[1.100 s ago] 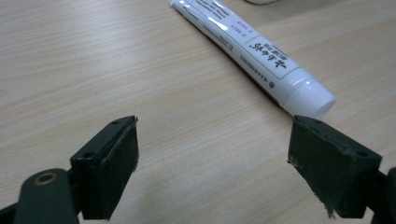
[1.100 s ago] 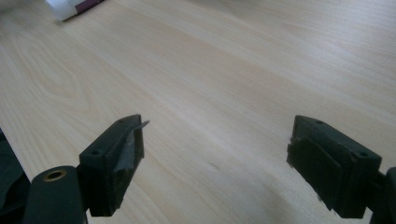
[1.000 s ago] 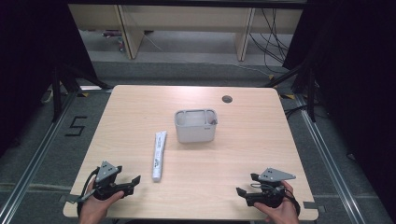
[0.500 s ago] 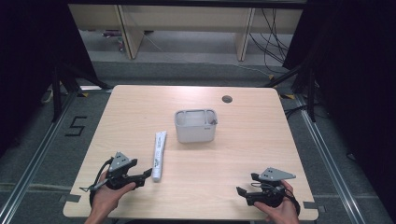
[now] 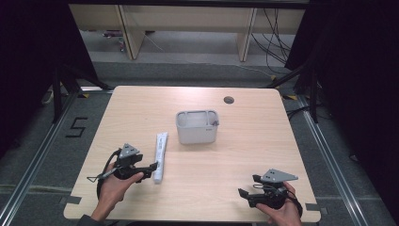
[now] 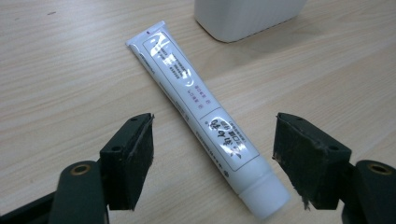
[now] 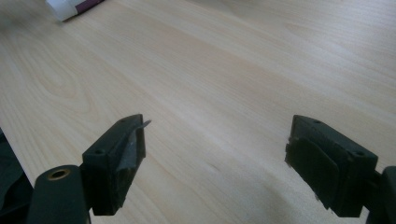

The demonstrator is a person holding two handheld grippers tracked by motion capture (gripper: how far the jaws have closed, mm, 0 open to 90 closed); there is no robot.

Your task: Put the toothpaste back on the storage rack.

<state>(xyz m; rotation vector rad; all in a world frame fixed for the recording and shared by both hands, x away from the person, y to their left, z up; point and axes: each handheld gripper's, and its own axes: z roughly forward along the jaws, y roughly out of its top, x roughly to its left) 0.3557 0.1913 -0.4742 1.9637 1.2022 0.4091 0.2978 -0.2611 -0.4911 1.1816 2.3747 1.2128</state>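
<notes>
Your left gripper sits right at the toothpaste tube, jaws spread, astride its cap end and not touching it; they have just narrowed. The tube's long axis runs away from you, ahead of the jaws, toward the grey bin. Your right gripper, also spread, rests well apart.

In the left gripper view the bin beyond the tube is cut off by the top edge. The tube's small print is unreadable. In the right gripper view the tube's end is blurred and cropped at the top edge.
</notes>
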